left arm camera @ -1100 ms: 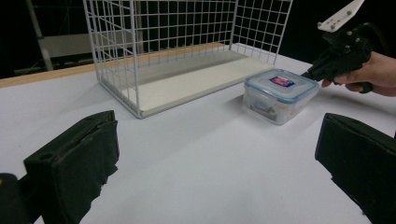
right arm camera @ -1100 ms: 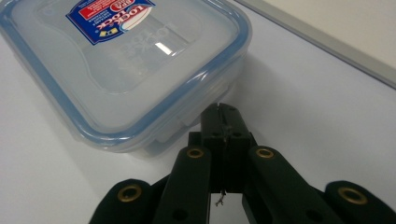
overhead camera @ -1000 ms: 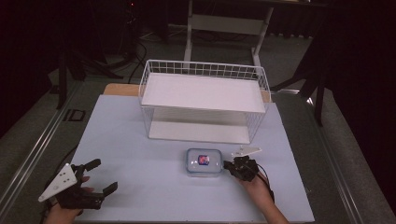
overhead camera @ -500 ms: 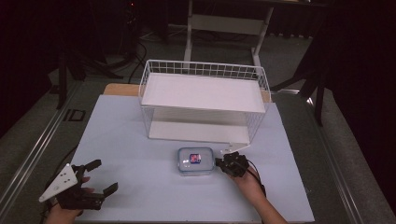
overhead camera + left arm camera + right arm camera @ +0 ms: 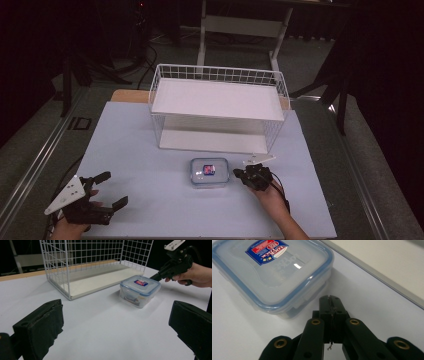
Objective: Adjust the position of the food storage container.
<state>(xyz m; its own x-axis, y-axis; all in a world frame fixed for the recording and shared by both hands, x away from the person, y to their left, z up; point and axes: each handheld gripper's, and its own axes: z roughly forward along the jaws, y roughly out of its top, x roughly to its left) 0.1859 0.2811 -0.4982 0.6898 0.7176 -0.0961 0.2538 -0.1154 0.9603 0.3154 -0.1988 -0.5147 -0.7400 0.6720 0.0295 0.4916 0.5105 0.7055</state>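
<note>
A clear plastic container (image 5: 209, 172) with a blue-rimmed lid and a red and blue label stands on the white table (image 5: 150, 150), in front of the wire rack. My right gripper (image 5: 236, 173) is shut with nothing between its jaws. Its tip lies low on the table just off the container's right side. The right gripper view has the closed tip (image 5: 331, 298) by the container (image 5: 272, 272) at a lid clip; I cannot tell if they touch. My left gripper (image 5: 114, 189) rests open at the table's front left, well away from the container (image 5: 139, 288).
A white wire rack (image 5: 217, 100) with an upper shelf and a lower board stands at the back middle of the table. Its open front faces the container. The left gripper view has the right gripper (image 5: 152, 278) and its hand beyond the container.
My right gripper shifted a little to the left, and the container slid slightly left in front of it. The left gripper stayed where it was.
</note>
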